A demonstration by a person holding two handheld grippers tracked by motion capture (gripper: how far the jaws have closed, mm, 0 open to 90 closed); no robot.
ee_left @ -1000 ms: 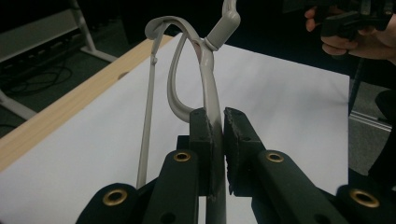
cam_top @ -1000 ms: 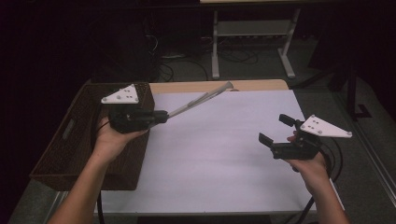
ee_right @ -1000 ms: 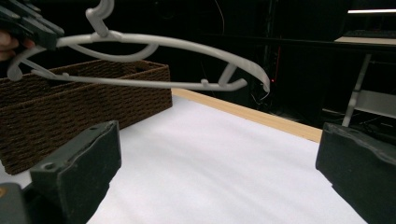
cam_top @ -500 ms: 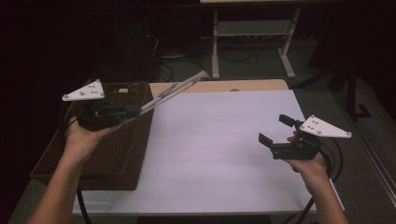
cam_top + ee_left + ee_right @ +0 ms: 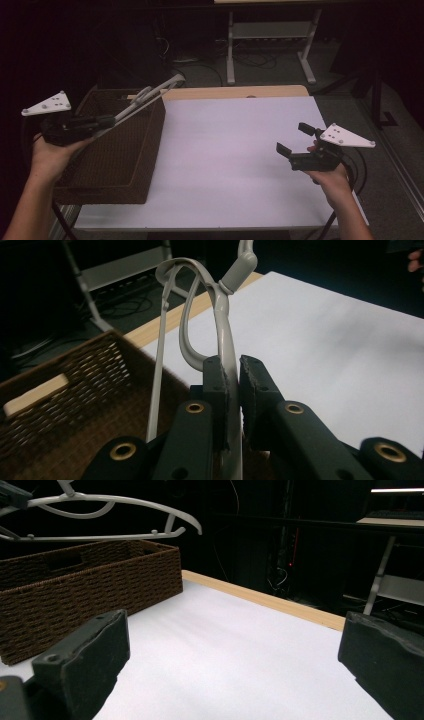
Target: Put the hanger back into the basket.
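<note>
A grey plastic clothes hanger [image 5: 145, 96] is held in the air over the brown wicker basket [image 5: 107, 160] at the table's left. My left gripper [image 5: 107, 121] is shut on one arm of the hanger [image 5: 220, 335], which runs up and away between the pads. In the right gripper view the hanger [image 5: 115, 502] floats above the basket [image 5: 85, 597]. My right gripper [image 5: 295, 140] stands open above the table's right side, with nothing between its jaws.
The white table top [image 5: 235, 150] has a wooden strip [image 5: 240, 92] along its far edge. A metal stand [image 5: 270, 35] and cables lie on the dark floor behind the table.
My left gripper has carried the hanger leftward, from over the white top to above the basket. The right gripper has stayed where it was.
</note>
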